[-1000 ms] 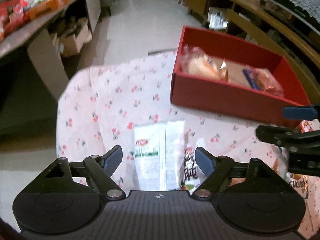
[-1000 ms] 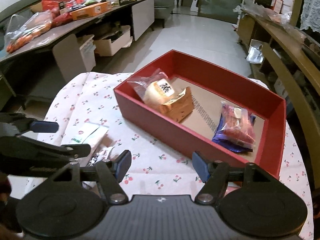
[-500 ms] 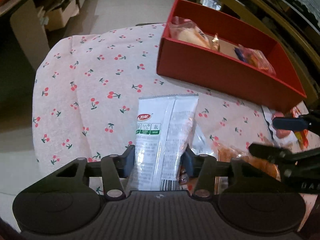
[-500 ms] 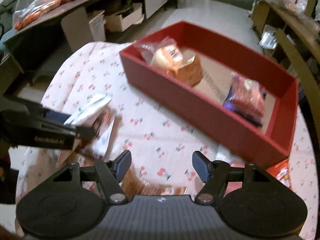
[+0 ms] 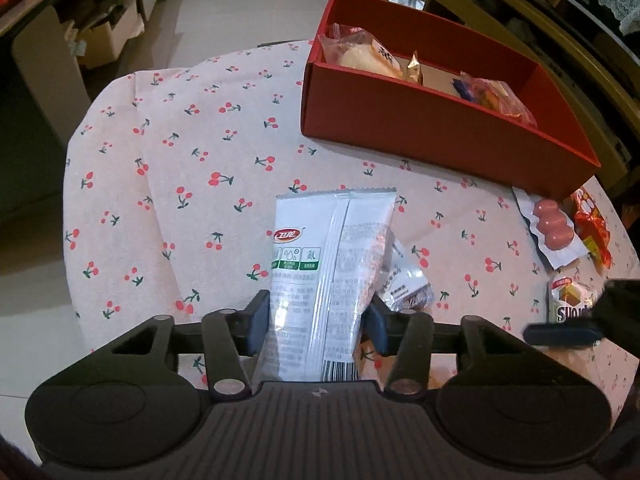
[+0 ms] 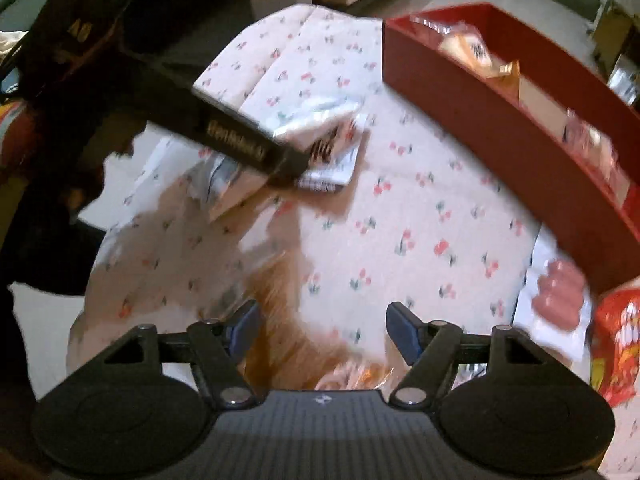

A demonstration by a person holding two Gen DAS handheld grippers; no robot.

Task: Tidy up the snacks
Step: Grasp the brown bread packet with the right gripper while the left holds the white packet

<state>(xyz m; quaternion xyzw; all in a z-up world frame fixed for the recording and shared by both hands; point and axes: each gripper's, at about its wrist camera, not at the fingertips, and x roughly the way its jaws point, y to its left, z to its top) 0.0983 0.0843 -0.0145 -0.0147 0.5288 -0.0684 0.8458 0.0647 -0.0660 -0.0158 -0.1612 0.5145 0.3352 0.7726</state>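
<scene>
Sorting snacks into the red box is the job in hand, and the step now looks like the pickup of a white snack packet for carrying there. The round table's cherry-print cloth fills most of both views; the box sits at its far right side, already holding a wrapped bun, a small gold-foil pack and a blue-and-red pack. Beyond lie a pale tiled floor, a desk with cardboard boxes under it on the left, and wooden shelving behind the box.

The left gripper has the white packet between its blue pads, which press its lower sides; the jaws are easing slightly wider, yet the packet remains pinched, near the table's near edge. A smaller dark-printed packet lies just beside it. The right gripper points down with jaws apart and widening, nothing between them, over a blurred orange-brown pack.

Loose at the right edge are a sausage pack, a red-orange bag and a small cake pack.

The next move probably calls for lifting the white packet over the box wall and releasing it in free space between the items inside.
</scene>
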